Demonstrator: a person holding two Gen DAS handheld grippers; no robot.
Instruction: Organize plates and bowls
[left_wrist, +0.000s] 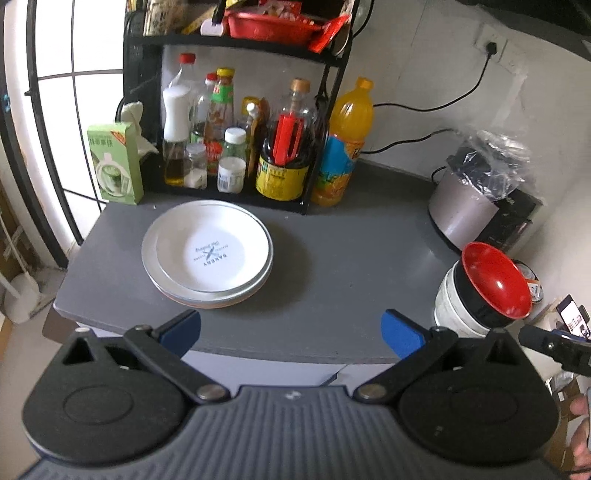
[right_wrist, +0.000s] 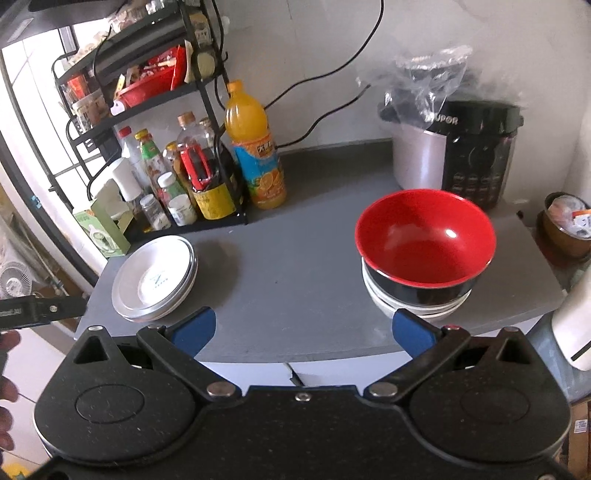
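Just one red bowl (right_wrist: 424, 236), stacked.

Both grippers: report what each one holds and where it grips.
Nothing is held. The left gripper and right gripper are both open and empty.

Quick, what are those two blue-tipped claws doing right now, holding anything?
Left gripper: open, holding nothing, short of the plates.
Right gripper: open, holding nothing, just short of the red bowl.
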